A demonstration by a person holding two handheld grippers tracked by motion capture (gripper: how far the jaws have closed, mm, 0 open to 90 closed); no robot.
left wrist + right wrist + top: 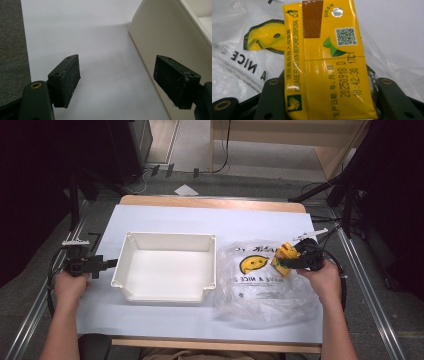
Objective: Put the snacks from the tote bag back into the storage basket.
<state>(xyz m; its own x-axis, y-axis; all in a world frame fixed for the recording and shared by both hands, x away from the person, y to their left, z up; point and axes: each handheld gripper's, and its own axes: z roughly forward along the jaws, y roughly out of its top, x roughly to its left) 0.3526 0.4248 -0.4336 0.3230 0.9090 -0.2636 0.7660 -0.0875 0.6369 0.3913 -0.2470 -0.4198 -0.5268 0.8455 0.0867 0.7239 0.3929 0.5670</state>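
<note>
Pinched between the jaws of the right gripper [329, 100] is a yellow drink carton [328, 62], held over a clear plastic bag [260, 285] printed with a smiley face, at about 3 o'clock from the white tray [165, 292]. At the tray's 9 o'clock, the left gripper [117, 77] is held with jaws wide apart, nothing between them, above the white table cover [95, 45].

Your left gripper [117, 82] has black rectangular pads with scuffed faces, plus a brass-ringed screw hole. Your right gripper [329, 100] matches. Both forearms are unsleeved; black cables trail beside the white tray [165, 295].
</note>
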